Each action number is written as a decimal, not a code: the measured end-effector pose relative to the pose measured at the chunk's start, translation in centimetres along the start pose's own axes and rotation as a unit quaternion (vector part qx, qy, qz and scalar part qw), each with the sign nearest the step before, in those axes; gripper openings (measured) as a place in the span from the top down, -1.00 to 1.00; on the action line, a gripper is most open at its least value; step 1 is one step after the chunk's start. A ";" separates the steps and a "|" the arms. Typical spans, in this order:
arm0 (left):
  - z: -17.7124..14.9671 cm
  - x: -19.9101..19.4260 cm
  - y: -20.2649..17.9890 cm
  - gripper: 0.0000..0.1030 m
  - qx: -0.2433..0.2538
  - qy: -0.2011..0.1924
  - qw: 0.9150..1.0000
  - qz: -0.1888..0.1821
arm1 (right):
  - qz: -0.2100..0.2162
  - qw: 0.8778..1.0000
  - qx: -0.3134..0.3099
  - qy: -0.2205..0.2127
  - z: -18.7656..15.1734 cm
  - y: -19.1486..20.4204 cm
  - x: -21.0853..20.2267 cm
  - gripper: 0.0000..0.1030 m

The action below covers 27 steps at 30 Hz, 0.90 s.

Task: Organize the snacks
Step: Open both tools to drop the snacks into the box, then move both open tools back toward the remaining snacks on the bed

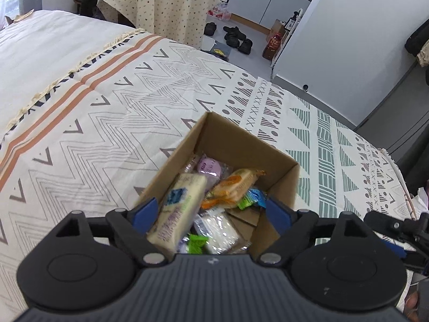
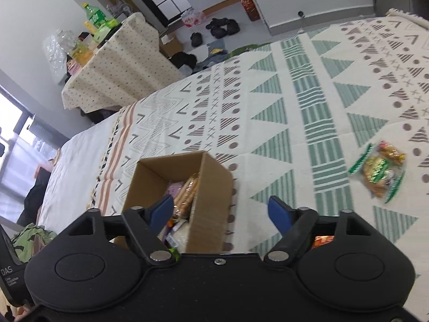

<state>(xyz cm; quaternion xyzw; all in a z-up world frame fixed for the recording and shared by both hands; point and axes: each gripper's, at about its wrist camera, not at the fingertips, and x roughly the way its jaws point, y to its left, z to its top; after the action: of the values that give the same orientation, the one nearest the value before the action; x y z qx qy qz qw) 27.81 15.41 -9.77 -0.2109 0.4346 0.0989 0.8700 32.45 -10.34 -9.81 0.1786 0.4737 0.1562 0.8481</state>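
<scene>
— What's in the cardboard box (image 1: 214, 139) on the patterned bedspread (image 1: 93, 123)?

— Wrapped snacks, piled loose: a pale cream packet (image 1: 178, 209) blurred at the near side, a purple one (image 1: 210, 166) at the back, an orange-labelled packet (image 1: 237, 183) across the middle, green (image 1: 197, 242) and blue wrappers (image 1: 256, 196) tucked in, a clear pack (image 1: 218, 229) low down.

— And the tongs?

— Both spread wide, pinching nothing. The left gripper (image 1: 211, 213) hangs over the open box; the right gripper (image 2: 221, 210) straddles its side wall.

— Anything outside it?

— One green-edged snack bag (image 2: 379, 173) lies on the bedspread, well apart from the box.
</scene>
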 end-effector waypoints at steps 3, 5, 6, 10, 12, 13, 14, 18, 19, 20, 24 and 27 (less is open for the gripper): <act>-0.7 -0.4 -1.4 -0.74 0.007 -0.002 1.000 0.000 | -0.004 1.000 0.002 -0.006 -0.2 -1.3 -0.8 -0.70; -1.2 -0.7 -2.3 -0.76 0.011 -0.008 1.000 0.002 | -0.007 1.000 0.006 -0.010 -0.5 -2.3 -1.4 -0.76; -1.5 -0.9 -2.7 -0.76 0.011 -0.011 1.000 0.002 | -0.009 1.000 0.008 -0.012 -0.6 -2.7 -1.7 -0.80; -2.5 -1.5 -4.5 -0.77 0.009 -0.018 1.000 0.007 | -0.010 0.999 0.028 -0.026 -0.9 -4.5 -3.1 -0.94; -3.2 -1.8 -5.3 -0.77 0.012 -0.024 1.000 0.011 | -0.010 0.999 0.035 -0.031 -1.4 -5.3 -3.7 -1.00; -3.5 -1.9 -5.7 -0.77 0.014 -0.026 0.999 0.013 | -0.011 0.999 0.036 -0.032 -1.6 -5.7 -4.0 -1.00; -3.9 -2.1 -6.1 -0.77 0.015 -0.027 0.999 0.015 | -0.012 0.999 0.038 -0.031 -1.8 -6.1 -4.2 -1.00; -5.3 -2.5 -7.2 -0.77 0.004 -0.026 0.999 0.026 | -0.021 0.998 0.046 -0.037 -3.0 -7.9 -5.3 -1.00; -5.7 -2.5 -7.3 -0.77 -0.003 -0.024 0.999 0.029 | -0.021 0.998 0.053 -0.039 -3.3 -8.4 -5.6 -1.00; -6.1 -2.6 -7.5 -0.77 -0.011 -0.021 0.999 0.032 | -0.019 0.997 0.063 -0.043 -3.6 -8.8 -6.0 -1.00; -8.1 -2.5 -8.7 -0.77 0.001 -0.014 0.999 0.038 | -0.018 0.996 0.077 -0.047 -4.9 -10.0 -7.1 -1.00; -9.5 -2.3 -9.7 -0.77 0.040 -0.012 0.998 0.046 | -0.022 0.996 0.070 -0.051 -5.9 -10.5 -7.7 -1.00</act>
<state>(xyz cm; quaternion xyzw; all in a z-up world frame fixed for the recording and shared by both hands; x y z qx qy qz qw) 23.08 2.45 -10.27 -0.1544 0.4366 0.1241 0.8776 24.49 -22.07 -11.64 0.2345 0.4436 0.0952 0.8597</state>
